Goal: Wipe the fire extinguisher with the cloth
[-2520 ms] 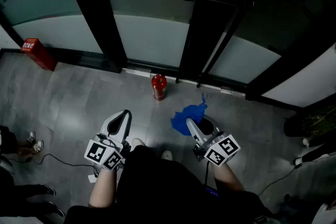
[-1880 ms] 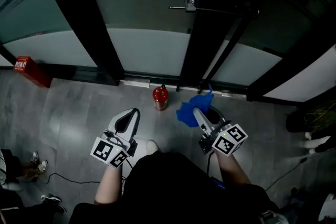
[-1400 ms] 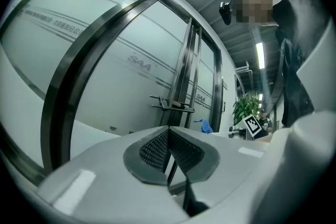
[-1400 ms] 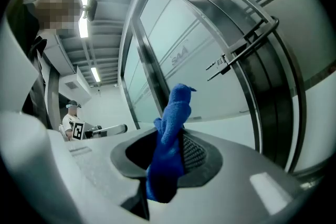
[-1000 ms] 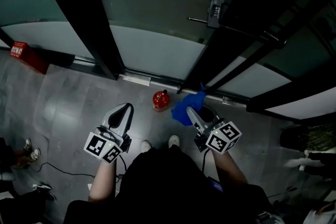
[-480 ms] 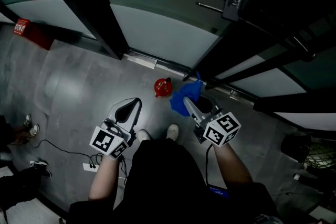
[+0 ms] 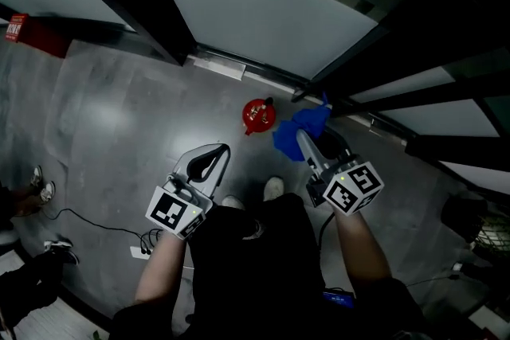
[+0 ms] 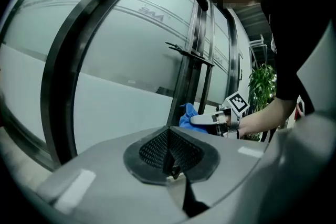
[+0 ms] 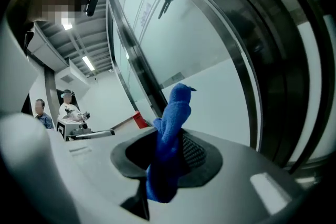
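- Now, right tool (image 9: 167, 165) clamps a fuzzy blue cloth (image 9: 173, 113), bunched upright.
- Left tool (image 8: 170, 157): mesh pads together, empty.
- Round red fire extinguisher (image 7: 258, 115) stands on glossy grey floor (image 7: 119, 115).

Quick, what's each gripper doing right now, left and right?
Left gripper: closed, nothing between its jaws.
Right gripper: closed on the blue cloth.

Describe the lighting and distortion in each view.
Head view: dim overall, a pale sheen on the floor left of the fire extinguisher. Left gripper view: fisheye bows the door frame. Right gripper view: same bowing, blue cloth sharp, ceiling lights bright.
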